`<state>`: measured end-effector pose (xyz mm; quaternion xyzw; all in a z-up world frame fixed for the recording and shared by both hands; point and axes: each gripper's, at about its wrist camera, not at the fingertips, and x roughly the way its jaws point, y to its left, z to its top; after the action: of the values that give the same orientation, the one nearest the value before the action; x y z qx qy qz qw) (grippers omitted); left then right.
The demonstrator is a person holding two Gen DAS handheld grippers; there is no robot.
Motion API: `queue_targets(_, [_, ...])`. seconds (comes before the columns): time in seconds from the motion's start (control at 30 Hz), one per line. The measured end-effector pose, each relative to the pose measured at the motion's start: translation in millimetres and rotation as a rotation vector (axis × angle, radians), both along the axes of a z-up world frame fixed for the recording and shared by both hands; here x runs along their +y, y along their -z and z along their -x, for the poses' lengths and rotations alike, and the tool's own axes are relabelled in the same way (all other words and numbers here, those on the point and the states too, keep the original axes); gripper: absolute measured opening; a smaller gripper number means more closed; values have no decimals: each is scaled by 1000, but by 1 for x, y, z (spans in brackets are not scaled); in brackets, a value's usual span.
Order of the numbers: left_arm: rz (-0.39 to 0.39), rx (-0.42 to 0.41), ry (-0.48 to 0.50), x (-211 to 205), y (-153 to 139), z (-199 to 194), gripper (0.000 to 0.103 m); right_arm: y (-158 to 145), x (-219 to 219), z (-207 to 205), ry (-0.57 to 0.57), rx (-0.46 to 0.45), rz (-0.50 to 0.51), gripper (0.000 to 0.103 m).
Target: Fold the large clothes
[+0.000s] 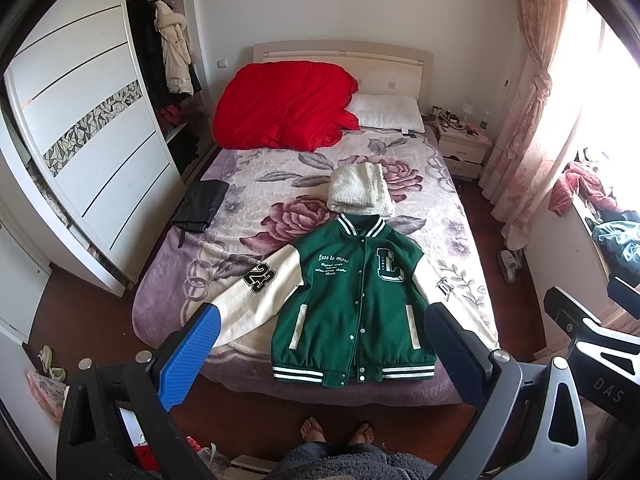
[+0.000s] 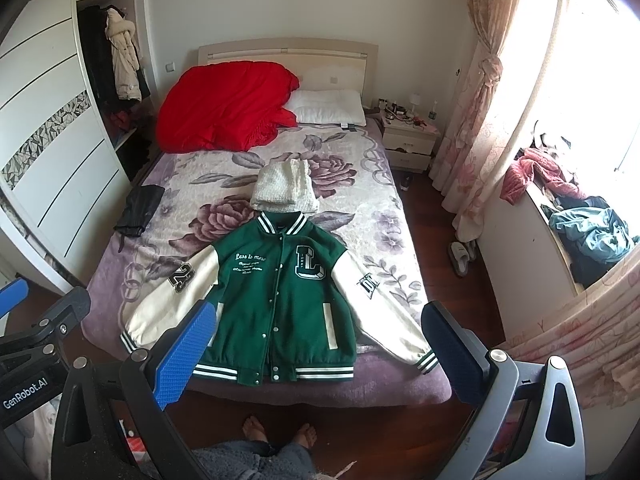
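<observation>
Both grippers are held side by side, left gripper (image 1: pixel 320 332) and right gripper (image 2: pixel 320 330), jaws spread wide, nothing gripped.

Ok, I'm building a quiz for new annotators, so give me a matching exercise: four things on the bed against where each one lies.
Things:
1. varsity jacket
2. red quilt
3. cream knit
4. black garment

Places:
A. against the headboard, beside the pillow
B. just beyond the jacket's collar
C. near the bed's wardrobe-side edge
D. spread flat at the foot of the bed, sleeves out

Pairs: 1-D, 2-A, 3-B, 4-C
</observation>
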<state>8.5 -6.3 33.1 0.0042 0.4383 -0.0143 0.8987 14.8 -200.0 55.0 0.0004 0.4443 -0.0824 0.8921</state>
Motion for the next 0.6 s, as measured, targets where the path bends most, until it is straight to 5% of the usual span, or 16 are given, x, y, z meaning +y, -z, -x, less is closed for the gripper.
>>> queue_targets(0.6, [2, -7, 2, 1, 0, -3, 103, 0, 3, 0, 2, -8, 5, 103])
